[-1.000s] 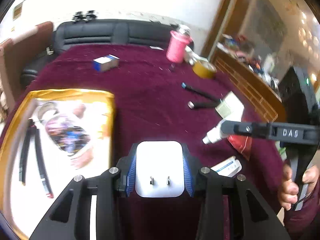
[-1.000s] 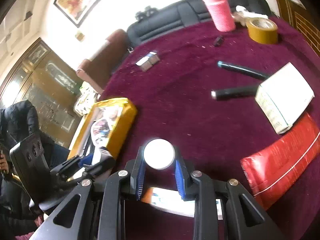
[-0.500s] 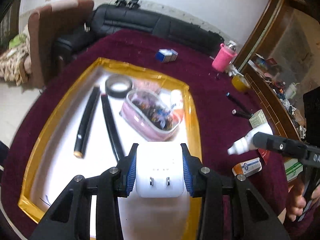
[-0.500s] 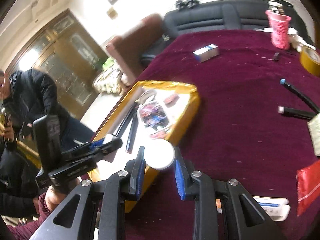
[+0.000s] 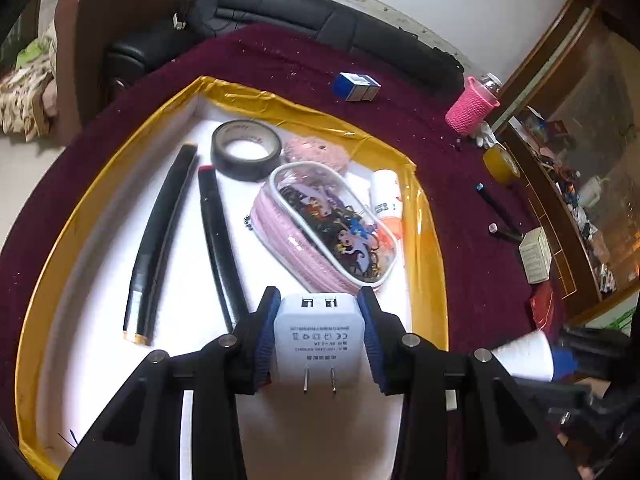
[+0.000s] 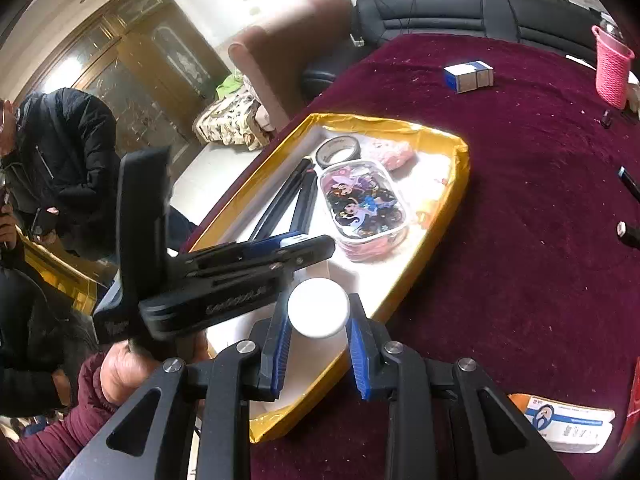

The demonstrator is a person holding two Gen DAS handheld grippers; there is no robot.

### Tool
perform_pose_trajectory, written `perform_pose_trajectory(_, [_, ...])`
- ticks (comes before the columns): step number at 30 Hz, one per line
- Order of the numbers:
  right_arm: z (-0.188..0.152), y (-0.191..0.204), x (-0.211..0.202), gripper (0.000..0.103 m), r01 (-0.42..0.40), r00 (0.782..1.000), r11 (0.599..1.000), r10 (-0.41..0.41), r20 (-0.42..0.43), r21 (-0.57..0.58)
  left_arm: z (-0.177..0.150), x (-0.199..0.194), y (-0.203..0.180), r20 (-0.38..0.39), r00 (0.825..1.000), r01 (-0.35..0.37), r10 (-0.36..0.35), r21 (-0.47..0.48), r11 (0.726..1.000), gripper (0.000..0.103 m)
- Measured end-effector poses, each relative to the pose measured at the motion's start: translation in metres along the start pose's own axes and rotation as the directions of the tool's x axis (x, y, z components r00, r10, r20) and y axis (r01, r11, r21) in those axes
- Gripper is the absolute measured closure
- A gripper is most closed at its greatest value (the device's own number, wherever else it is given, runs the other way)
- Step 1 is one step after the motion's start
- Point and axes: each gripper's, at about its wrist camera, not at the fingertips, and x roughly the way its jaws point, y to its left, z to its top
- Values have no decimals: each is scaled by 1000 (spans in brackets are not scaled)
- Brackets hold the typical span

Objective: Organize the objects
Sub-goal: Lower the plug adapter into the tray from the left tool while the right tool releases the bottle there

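Both grippers had swung from the open maroon cloth to the yellow-edged tray [image 5: 424, 264], which a second before lay at the lower left of the left wrist view and then filled its middle. At lower centre of that view, the left gripper [image 5: 320, 336] stood partly closed, blue pads pressed on both sides of a white USB charger [image 5: 318, 340], prongs toward the camera, above the tray's white floor. Further right, the right gripper [image 6: 318, 320] clamped a white bottle [image 6: 319, 308] by its narrow body, cap end facing the lens, over the tray's near edge [image 6: 400, 300].
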Motion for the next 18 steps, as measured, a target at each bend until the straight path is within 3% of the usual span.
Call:
perform_pose_trajectory(5, [2, 10, 13, 73, 18, 999, 999, -19, -39, -31, 5, 9, 11, -62, 997, -42, 39, -53, 998, 65])
perform_pose_trajectory(10, [4, 21, 31, 73, 56, 994, 996, -62, -91, -66, 4, 7, 15, -49, 996, -73, 69, -82, 994, 64])
perform_pose_trajectory(15, [12, 22, 55, 73, 109, 982, 990, -122, -143, -94, 4, 5, 19, -34, 998, -53, 49, -115, 992, 64])
perform_pose_trajectory(18, [18, 17, 63, 73, 113, 980, 990, -126, -156, -90, 3, 3, 22, -14, 1000, -14, 12, -140, 990, 54])
